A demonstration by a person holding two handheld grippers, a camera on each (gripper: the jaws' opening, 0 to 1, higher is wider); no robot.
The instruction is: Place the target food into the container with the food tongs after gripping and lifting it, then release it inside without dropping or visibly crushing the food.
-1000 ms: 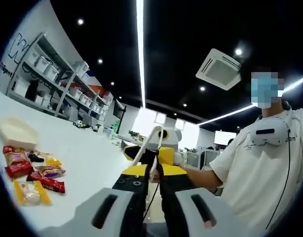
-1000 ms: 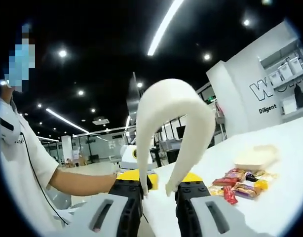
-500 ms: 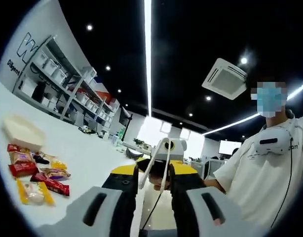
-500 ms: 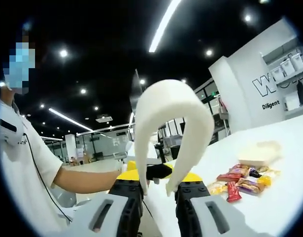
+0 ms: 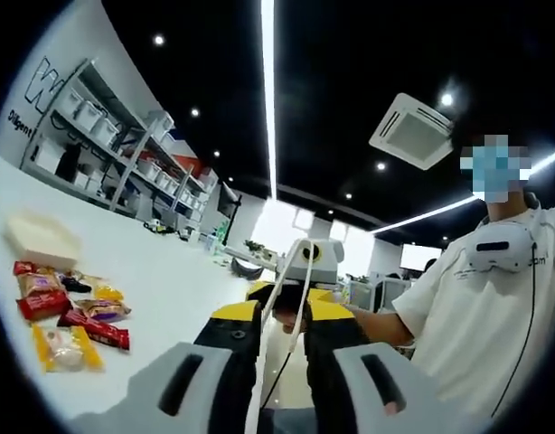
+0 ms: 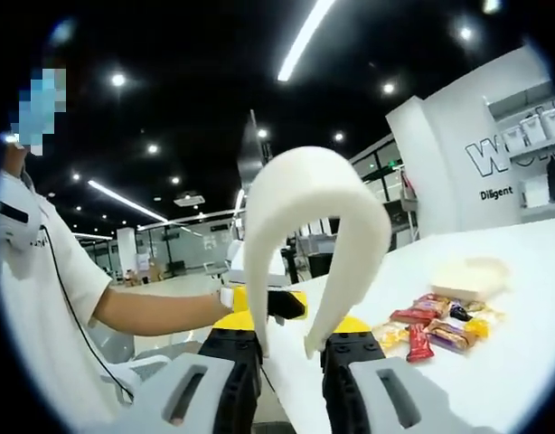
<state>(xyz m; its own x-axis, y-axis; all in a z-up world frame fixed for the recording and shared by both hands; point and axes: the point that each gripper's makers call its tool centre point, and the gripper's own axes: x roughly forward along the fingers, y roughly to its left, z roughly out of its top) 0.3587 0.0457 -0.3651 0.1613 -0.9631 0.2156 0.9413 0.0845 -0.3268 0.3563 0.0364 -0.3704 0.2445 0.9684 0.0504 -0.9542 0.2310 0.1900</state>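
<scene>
A large office hall with a black ceiling, strip lights and wall shelving stretches behind a long white table (image 5: 160, 280). In the right gripper view, the right gripper (image 6: 291, 348) has its jaws closed in on the two arm ends of white tongs (image 6: 314, 226), whose bend arches up towards the camera, so the tool is carried upside down relative to the view, well above the table. In the left gripper view, the left gripper (image 5: 279, 330) has its jaws drawn near each other with the thin white arms of the tongs rising just between them; whether it grips anything cannot be told from here. Beyond the jaws, the person's forearm (image 6: 160, 312) reaches in and a white T-shirt shows at the side. Farther out on the table lie the snacks (image 6: 431, 327), a loose cluster of wrapped packets, also seen at the left of the left gripper view (image 5: 65, 316). Just behind them sits the shallow cream container (image 6: 469, 276), open and apparently without food in it. The food has not been touched: the step in hand looks like readying the tongs in the air. The next move would call for bringing the tong tips down over one packet, closing gently enough not to squash it, then lifting it across to the container.
</scene>
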